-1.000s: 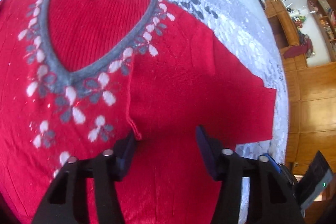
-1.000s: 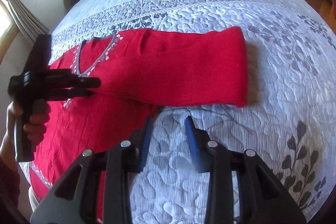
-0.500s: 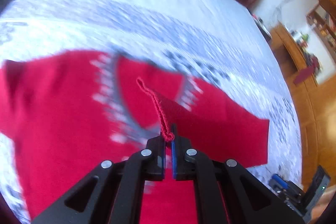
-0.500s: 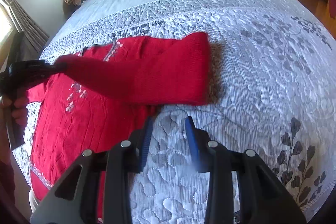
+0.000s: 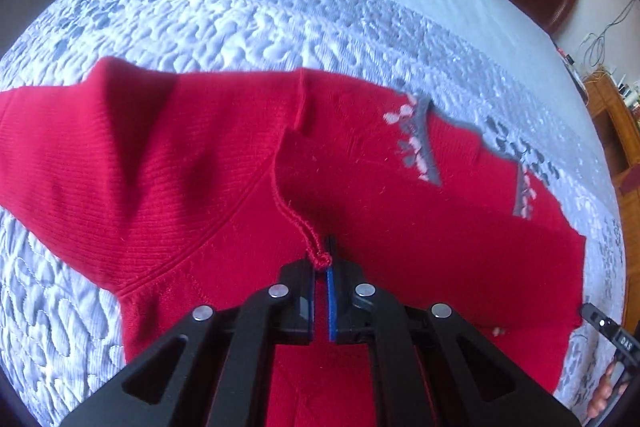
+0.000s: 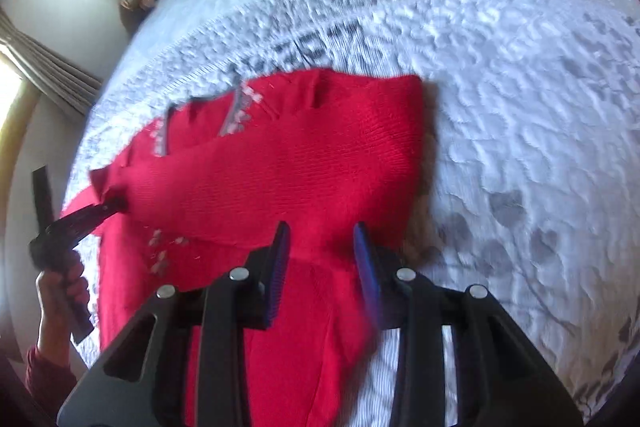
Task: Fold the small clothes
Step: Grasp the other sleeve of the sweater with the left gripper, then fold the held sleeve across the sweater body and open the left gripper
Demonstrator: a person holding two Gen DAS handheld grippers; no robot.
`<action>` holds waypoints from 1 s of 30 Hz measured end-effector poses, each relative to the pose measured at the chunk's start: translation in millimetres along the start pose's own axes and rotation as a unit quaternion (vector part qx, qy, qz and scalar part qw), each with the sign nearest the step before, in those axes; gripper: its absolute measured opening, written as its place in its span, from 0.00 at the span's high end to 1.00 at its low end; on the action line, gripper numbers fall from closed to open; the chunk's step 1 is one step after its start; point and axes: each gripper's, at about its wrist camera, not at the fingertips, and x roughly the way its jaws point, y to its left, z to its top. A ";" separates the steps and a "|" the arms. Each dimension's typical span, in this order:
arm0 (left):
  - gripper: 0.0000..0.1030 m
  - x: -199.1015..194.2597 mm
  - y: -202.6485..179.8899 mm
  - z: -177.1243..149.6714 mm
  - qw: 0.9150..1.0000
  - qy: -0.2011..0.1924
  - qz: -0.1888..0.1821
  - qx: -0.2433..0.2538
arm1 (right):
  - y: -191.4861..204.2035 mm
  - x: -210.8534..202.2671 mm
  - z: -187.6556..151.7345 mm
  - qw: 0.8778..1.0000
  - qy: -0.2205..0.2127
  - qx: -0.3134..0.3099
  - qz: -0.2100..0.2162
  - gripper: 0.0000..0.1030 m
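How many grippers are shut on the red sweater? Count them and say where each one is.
1. The left gripper is shut on the red sweater, pinching the cuff of the folded-over sleeve. The right gripper is open above the sweater's right side, near the armpit.

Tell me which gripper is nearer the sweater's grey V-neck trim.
Left. The left gripper is shut on the sleeve cuff, carried across the sweater beside the grey trim. The right gripper hangs open over the lower body, farther away.
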 end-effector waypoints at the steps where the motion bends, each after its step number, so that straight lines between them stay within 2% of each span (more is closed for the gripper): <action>1: 0.96 1.6 0.8 -1.1 1.000 0.000 -0.001 0.001 | -3.4 7.3 0.2 1.000 0.011 0.004 -0.014 0.71; 3: 0.96 3.7 3.0 -0.6 1.000 -0.001 -0.005 -0.002 | -10.5 18.3 -2.8 0.999 0.024 0.011 -0.021 0.74; 9: 0.93 8.4 4.0 -3.6 1.000 -0.003 0.001 0.009 | -17.7 24.3 -10.5 1.000 0.012 0.005 -0.020 0.75; 13: 0.92 8.5 3.2 -5.5 1.000 -0.003 0.005 0.013 | -13.7 30.4 -9.9 0.999 0.010 -0.002 -0.037 0.75; 15: 0.81 1.0 3.5 -5.3 1.000 0.002 -0.001 0.016 | -8.8 23.1 -7.8 0.999 0.011 0.001 -0.044 0.74; 16: 0.67 -7.4 5.3 -5.5 1.000 0.002 -0.003 0.016 | -5.6 14.7 -8.5 0.999 0.007 0.009 -0.044 0.72; 17: 0.47 -18.1 8.9 -6.3 1.000 -0.002 -0.004 0.016 | -1.2 7.3 -9.3 0.999 -0.001 0.011 -0.035 0.65; 19: 0.19 -49.2 31.0 -10.0 0.999 -0.027 -0.014 0.011 | 14.3 -13.1 -18.5 1.000 -0.023 -0.005 -0.011 0.59; 20: 0.19 -57.9 42.7 -10.9 0.999 -0.037 -0.014 0.006 | 21.3 -17.9 -22.8 0.999 -0.028 -0.017 -0.009 0.58; 24: 0.20 -77.6 132.7 -6.9 0.996 -0.038 0.048 -0.067 | 50.9 -19.1 -45.4 0.997 -0.023 -0.066 -0.022 0.58; 26: 0.24 -80.8 177.9 -4.5 0.989 -0.034 0.072 -0.124 | 62.0 -11.1 -54.2 0.996 -0.015 -0.083 -0.028 0.58; 28: 0.27 -83.9 225.7 -0.8 0.978 -0.035 0.087 -0.185 | 70.3 -2.8 -62.6 0.995 -0.007 -0.098 -0.033 0.58; 30: 0.27 -84.4 256.0 3.5 0.970 -0.037 0.099 -0.218 | 74.4 5.2 -65.5 0.994 0.001 -0.103 -0.038 0.57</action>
